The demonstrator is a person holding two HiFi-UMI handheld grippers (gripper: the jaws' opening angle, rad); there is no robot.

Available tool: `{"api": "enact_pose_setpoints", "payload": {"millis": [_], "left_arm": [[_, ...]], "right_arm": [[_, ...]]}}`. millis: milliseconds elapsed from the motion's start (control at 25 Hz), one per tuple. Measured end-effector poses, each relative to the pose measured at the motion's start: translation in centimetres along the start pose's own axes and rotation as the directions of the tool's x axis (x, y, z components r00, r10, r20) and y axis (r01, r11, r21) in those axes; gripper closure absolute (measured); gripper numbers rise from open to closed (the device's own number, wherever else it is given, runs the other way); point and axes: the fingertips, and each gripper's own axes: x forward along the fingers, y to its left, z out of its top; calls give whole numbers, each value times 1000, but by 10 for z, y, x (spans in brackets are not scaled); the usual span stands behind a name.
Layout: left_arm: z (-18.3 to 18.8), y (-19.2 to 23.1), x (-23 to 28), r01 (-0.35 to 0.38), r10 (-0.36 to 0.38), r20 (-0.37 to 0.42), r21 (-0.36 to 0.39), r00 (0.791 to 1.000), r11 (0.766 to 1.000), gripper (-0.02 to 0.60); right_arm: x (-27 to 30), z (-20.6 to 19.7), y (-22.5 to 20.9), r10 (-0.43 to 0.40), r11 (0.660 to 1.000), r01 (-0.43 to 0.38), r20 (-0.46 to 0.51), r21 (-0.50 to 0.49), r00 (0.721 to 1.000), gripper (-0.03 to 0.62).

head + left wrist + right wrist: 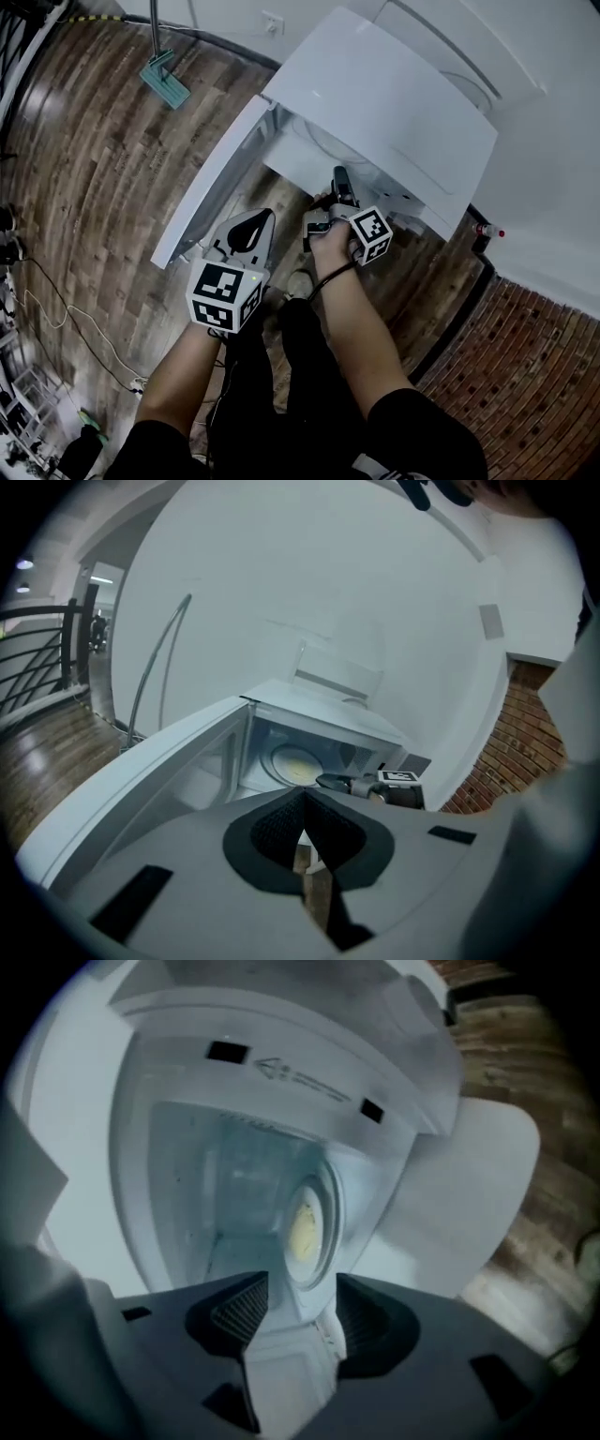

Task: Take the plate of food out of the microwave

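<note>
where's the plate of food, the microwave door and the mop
plate of food (303, 1229): right gripper view, yellow food at its centre
microwave door (211, 183): head view, middle of open door
mop (166, 80): head view, green head

Loft-like indoor room: plank floor (103, 169), brick wall (530, 375), metal railing (82, 639), microwave (394, 103).

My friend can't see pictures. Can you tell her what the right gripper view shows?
A plate of yellow food sits inside an open white microwave, seen from just outside its opening. The right gripper points at the plate with its jaws apart, and nothing is held between them.
</note>
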Motion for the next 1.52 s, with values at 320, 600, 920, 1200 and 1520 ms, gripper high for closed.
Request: {"api": "enact_pose_setpoints", "payload": {"millis": [320,600,920,1200,1520], "left_arm": [[-21,4,3,49,-47,-44,42,998,998,583],[-31,17,0,48,-47,-56,21,997,999,583],[-34,14,-1,66,-65,-57,16,996,998,583],[-42,14,-3,82,-81,-67,12,994,997,583],[-60,9,-3,115,-114,-99,2,989,993,583]], "right_arm": [[53,7,-23,-8,975,-12,88,223,996,335],[67,7,-36,-92,949,55,106,311,990,335],[70,6,-45,-229,914,187,76,360,970,390],[61,-1,-43,-120,951,90,85,294,989,449],[49,4,-30,13,976,-36,109,214,994,560]]}}
